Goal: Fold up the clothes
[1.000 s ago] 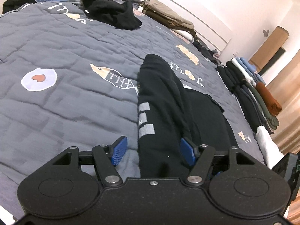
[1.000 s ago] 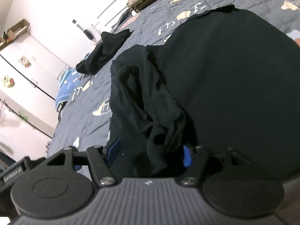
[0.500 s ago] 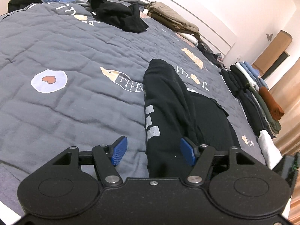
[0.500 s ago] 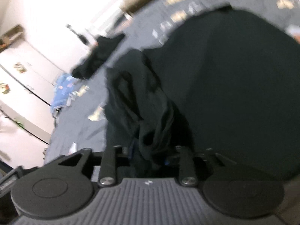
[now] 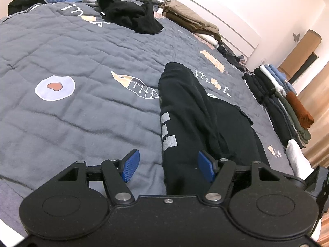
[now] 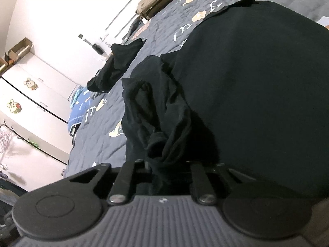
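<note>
Two grippers: your right gripper [image 6: 167,167] closing on bunched black sweatshirt [image 5: 185,111]; left gripper [image 5: 167,165] gaping, fabric untouched, garment running toward twelve o'clock.

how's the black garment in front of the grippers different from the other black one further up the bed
The near black garment lies stretched in a long band between the open pads of the left gripper; the far black garment sits in a crumpled heap, apart from both grippers.
The near one shows pale rectangular marks; the far one shows none.
The right gripper is closing on a bunched fold of the near one.
Both rest on the grey quilt.
</note>
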The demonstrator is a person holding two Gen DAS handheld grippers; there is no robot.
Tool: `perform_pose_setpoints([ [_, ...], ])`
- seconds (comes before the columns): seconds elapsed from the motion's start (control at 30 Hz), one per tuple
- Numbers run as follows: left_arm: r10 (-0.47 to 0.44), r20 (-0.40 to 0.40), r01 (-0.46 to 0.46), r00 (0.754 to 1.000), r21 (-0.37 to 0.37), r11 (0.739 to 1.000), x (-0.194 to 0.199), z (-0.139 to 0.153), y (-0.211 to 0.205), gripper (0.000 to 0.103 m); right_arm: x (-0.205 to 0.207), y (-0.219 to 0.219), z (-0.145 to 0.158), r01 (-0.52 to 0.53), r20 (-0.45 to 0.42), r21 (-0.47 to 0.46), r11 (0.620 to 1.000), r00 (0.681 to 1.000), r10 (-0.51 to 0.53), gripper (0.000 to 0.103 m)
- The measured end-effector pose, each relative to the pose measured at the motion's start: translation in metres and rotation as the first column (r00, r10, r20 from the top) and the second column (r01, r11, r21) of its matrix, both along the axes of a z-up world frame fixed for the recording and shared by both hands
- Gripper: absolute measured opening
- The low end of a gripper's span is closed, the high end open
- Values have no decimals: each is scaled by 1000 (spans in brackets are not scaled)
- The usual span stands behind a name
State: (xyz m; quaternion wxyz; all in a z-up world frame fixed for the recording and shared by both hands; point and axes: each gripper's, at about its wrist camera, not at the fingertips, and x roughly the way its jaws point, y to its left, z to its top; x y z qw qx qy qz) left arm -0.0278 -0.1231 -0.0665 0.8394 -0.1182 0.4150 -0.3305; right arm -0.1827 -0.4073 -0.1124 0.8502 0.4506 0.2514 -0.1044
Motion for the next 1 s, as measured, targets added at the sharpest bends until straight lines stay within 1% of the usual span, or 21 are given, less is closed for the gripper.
perform_pose_setpoints([
  [0.3,-27,5,27,1000,6,1000,-3,-1,-4,62,-9,-1,20,21,76,-19,1000,997,-19,10],
  [0.63,-63,11,63,998,19,998,-8,-3,-15,62,-32,-22,40,92,144,-8,996,985,-90,10],
  [1.0,-156,44,154,987,42,987,-29,-2,-43,62,-72,-55,38,220,141,6,976,966,-218,10],
])
